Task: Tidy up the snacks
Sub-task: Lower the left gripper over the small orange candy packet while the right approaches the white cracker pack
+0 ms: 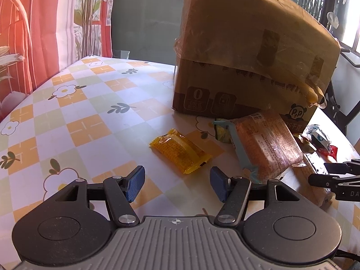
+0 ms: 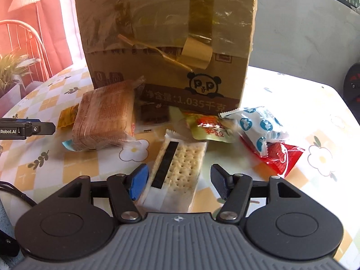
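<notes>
My left gripper (image 1: 177, 183) stands open just above the table, with nothing between its blue pads. A yellow snack packet (image 1: 180, 149) lies flat a short way ahead of it. Further right, a large orange-brown biscuit pack (image 1: 267, 144) leans by a taped cardboard box (image 1: 247, 56). My right gripper (image 2: 177, 180) is open around a clear packet of pale crackers (image 2: 180, 164). The left pad sits at the packet's edge and the right pad stands clear of it. The box (image 2: 166, 45) and biscuit pack (image 2: 105, 117) lie beyond.
On the flower-check tablecloth (image 2: 90, 164) by the box lie a gold-and-red pouch (image 2: 209, 126), a white packet with blue dots (image 2: 258, 128), a red packet (image 2: 283, 157) and a brown sachet (image 2: 155, 114). A finger (image 2: 40, 128) of my left gripper shows at far left. Curtains hang behind.
</notes>
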Motion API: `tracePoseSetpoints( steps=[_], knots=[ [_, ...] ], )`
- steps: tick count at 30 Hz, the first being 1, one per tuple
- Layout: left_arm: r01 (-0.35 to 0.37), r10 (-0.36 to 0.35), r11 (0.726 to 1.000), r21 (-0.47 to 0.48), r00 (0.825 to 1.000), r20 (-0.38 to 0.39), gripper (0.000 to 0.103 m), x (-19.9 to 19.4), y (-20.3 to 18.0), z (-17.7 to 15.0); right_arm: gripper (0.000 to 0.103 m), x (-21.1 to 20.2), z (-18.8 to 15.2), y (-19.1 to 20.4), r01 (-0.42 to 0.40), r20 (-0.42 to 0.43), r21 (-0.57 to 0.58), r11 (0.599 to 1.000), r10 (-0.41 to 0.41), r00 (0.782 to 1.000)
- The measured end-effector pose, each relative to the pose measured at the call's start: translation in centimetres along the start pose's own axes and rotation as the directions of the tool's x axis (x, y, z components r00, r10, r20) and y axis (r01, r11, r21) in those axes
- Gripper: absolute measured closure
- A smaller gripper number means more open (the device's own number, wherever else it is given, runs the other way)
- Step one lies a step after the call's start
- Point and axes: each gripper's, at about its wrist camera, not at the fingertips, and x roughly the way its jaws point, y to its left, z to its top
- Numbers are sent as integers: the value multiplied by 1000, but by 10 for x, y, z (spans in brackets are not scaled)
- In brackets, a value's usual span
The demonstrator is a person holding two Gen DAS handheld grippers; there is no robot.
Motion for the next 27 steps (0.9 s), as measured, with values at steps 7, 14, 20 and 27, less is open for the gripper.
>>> tracePoseSetpoints(
  steps=[7, 14, 20, 27],
  knots=[
    [-7, 7, 1000, -7, 1000, -5, 37, 2, -1, -1, 47, 8, -3, 12, 0, 38, -56, 998, 3, 999],
    [-2, 1, 999, -44, 1000, -25, 37, 12, -2, 9, 48, 5, -8, 3, -49, 86, -5, 999, 49, 995],
    [-57, 51, 983, -174, 998, -35, 37, 36, 5, 30, 48, 4, -8, 3, -55, 91, 0, 999, 54, 994],
    [-201, 200, 973, -114, 980, -18, 37, 52, -11, 36, 48, 3, -10, -1, -72, 96, 16, 997, 70, 993]
  ],
)
